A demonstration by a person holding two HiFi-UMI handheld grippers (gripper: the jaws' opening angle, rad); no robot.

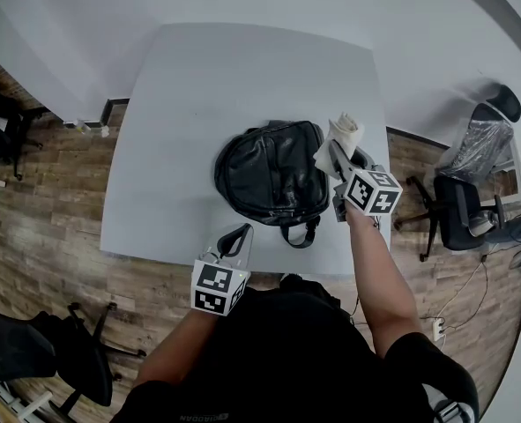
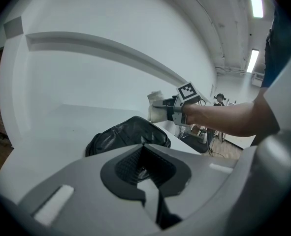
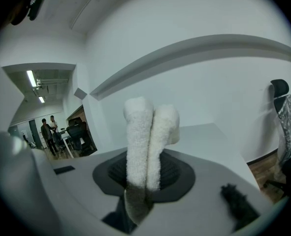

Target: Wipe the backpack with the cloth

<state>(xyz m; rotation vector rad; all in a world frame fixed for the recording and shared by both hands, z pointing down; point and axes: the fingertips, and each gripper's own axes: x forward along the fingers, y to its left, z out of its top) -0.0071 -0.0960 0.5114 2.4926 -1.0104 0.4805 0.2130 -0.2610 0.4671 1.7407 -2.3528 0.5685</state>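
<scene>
Left gripper sits closest, held low over the near edge of the table, its marker cube toward the person. In the left gripper view its jaws meet along a seam with nothing between them, so it is closed and empty. It points across the table at the backpack.

The right gripper is out past the bag's right side, over the right part of the table. Its jaws are clamped on the cloth, a white fleecy piece folded double, with the fold standing up out of the pads. In the left gripper view the cloth hangs above and beyond the bag's far right shoulder and looks just clear of it, though contact cannot be ruled out.

The black backpack lies flat on the table's near half, right of centre, with a strap loop trailing toward the near edge. The rest of the white table is bare. Office chairs stand on the wood floor to the right.

The step in hand seems to be bringing the cloth to the bag; wiping has probably not begun. The next move calls for tipping the right gripper so the fold points down onto the bag's top face, then pressing lightly and sweeping across. The bag looks soft and slick, so the left gripper may need to steady its near edge.
</scene>
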